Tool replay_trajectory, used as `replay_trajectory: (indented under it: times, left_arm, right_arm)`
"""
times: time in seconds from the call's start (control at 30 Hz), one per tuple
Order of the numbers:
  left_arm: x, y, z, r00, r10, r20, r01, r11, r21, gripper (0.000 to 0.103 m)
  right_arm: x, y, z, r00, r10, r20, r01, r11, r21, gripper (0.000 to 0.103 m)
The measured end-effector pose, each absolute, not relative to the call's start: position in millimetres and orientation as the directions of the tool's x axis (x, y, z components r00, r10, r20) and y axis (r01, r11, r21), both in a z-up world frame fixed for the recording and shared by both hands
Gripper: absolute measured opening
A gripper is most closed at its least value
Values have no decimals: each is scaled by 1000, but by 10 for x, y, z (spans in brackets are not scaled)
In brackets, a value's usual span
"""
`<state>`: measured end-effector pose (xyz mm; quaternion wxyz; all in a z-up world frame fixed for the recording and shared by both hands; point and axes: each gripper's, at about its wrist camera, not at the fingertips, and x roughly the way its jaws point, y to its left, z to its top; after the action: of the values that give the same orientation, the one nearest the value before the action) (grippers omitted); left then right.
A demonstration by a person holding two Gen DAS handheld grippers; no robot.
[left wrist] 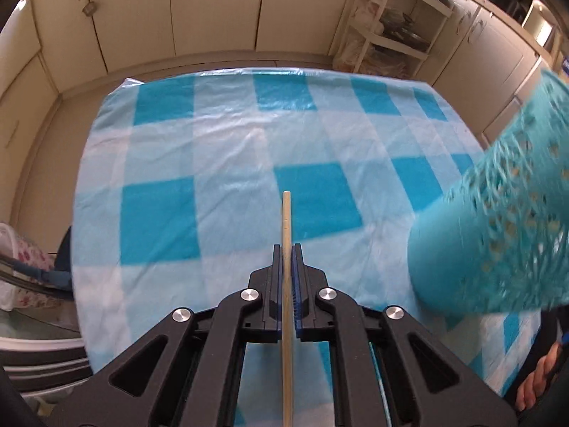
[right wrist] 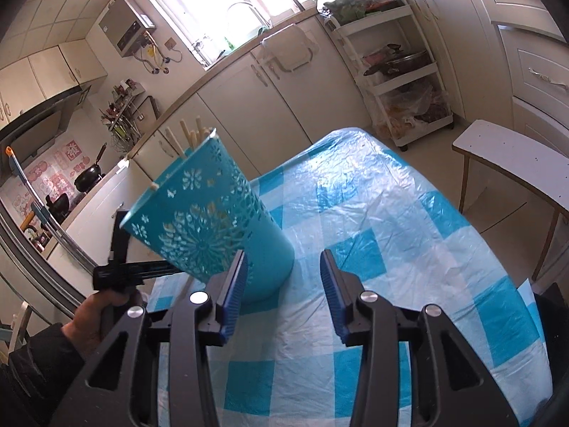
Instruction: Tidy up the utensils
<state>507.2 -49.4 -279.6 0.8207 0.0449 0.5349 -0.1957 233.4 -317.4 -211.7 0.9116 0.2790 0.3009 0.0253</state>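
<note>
Left tongs (left wrist: 287, 249) pinch a light, stiff, slippery chopstick (left wrist: 286, 213) mid-shaft over the tabletop (left wrist: 220, 149), right tongs (right wrist: 282, 267) half-open and empty near the tippy-looking plastic holder (right wrist: 209, 213).

The table (right wrist: 409, 213), covered by a blue-and-white checked cloth (left wrist: 231, 149), carries the perforated teal utensil holder (right wrist: 227, 227), left of the right jaws.
</note>
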Motion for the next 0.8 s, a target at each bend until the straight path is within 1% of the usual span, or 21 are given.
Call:
replay_trajectory:
  times: [0.13,0.23,0.27,0.37,0.47,0.53,0.57,0.6,0.67,0.7,0.77,0.8]
  left_arm:
    - [5030,-622,-2776,360,-166,-918,396,918,-11,6]
    - [5072,-759,-2778,387,-107,-916,414,908,68,7]
    - [5083,-771,-2773,385,-103,-917,409,910,70,5]
    - [5050,-659,-2583,407,-173,-897,353,935,-20,5]
    - [4797,-416,-2070,515,-308,-800,291,941,-175,5]
    - [4551,-306,-1611,615,-385,-688,308,921,-240,5]
    - [4458,-289,-1447,646,-408,-645,323,912,-254,5]
    - [4324,-294,-1181,697,-439,-567,353,898,-262,5]
    - [4153,-316,-884,744,-473,-471,390,881,-268,5]
    - [4059,-348,-702,767,-498,-405,416,866,-278,5]
    - [3886,-452,-421,812,-507,-288,445,858,-256,5]
    - [3823,-519,-339,830,-501,-246,449,861,-240,5]
  right_arm:
    - [2335,-3123,-2232,801,215,-559,132,846,516,42]
    - [2335,-3085,-2291,793,205,-574,133,861,491,42]
    - [2333,-3069,-2313,789,198,-582,133,869,477,42]
    - [2330,-3029,-2380,774,182,-607,134,889,438,42]
    - [2322,-3001,-2367,773,183,-608,123,896,427,50]
    - [2343,-2961,-2376,764,186,-617,115,903,414,50]
    - [2353,-2935,-2374,760,186,-623,107,909,403,50]
    - [2359,-2918,-2370,759,185,-624,103,913,396,50]
    - [2357,-2889,-2363,759,183,-625,94,919,383,51]
    - [2360,-2887,-2366,758,183,-625,95,919,384,51]
    - [2361,-2919,-2377,757,184,-627,107,912,397,52]
    - [2369,-2931,-2388,756,186,-628,112,908,404,53]
